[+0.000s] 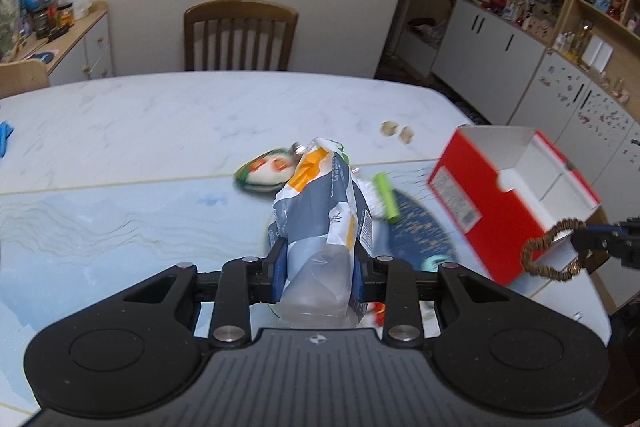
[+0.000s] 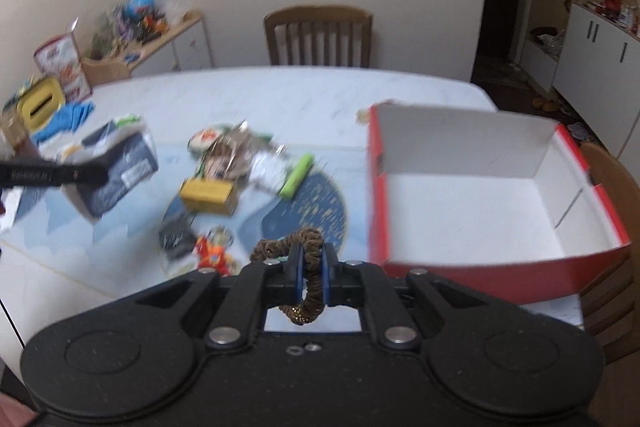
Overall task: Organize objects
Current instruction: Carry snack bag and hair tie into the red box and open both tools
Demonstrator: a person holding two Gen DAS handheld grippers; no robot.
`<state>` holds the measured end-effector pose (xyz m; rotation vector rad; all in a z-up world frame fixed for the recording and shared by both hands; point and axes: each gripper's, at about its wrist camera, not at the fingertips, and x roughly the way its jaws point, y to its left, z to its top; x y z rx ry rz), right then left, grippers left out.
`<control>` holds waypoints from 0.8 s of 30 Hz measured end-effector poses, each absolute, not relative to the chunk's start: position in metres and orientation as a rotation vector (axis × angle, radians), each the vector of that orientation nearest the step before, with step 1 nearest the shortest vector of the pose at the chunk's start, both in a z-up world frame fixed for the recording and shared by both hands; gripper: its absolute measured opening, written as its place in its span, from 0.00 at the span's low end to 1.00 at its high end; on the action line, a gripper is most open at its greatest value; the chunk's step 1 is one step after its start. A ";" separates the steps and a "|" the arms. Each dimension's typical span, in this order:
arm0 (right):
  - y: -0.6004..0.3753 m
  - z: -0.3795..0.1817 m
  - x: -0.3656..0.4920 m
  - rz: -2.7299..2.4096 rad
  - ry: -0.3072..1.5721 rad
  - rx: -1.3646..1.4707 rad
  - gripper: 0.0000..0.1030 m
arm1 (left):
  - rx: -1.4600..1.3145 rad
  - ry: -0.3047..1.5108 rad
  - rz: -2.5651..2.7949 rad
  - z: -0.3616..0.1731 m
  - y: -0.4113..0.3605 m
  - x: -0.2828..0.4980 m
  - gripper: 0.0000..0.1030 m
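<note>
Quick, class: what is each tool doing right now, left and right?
Left tool: closed on a grey and white plastic packet, lifted off the table.
Right tool: closed on a brown hair scrunchie, beside the red box.

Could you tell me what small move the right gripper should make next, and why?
Probably carry the brown hair tie rightward over the red box and open there. The right gripper is shut on the tie beside the box's near left corner, not above its bare white interior. The left gripper holds a packet farther left, seemingly clear of that path.
</note>
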<state>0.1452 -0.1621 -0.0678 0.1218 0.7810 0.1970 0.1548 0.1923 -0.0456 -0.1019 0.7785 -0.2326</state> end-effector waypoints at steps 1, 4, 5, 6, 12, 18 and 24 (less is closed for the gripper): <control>-0.169 -0.064 0.147 0.193 0.775 0.128 0.07 | -0.100 0.774 -0.242 -0.042 0.186 0.156 0.29; -0.192 -0.054 0.152 0.180 0.760 0.141 0.07 | -0.090 0.768 -0.267 -0.032 0.164 0.160 0.29; -0.198 -0.052 0.153 0.177 0.756 0.141 0.07 | -0.086 0.768 -0.275 -0.030 0.155 0.162 0.29; -0.205 -0.051 0.155 0.173 0.752 0.141 0.07 | -0.081 0.767 -0.284 -0.028 0.146 0.164 0.29; -0.246 -0.048 0.167 0.175 0.729 0.130 0.07 | -0.050 0.770 -0.326 -0.019 0.083 0.179 0.29; -0.287 -0.056 0.183 0.170 0.715 0.118 0.07 | 0.001 0.779 -0.373 -0.020 0.011 0.195 0.29; -0.327 -0.073 0.195 0.159 0.726 0.115 0.07 | 0.035 0.799 -0.400 -0.026 -0.054 0.215 0.29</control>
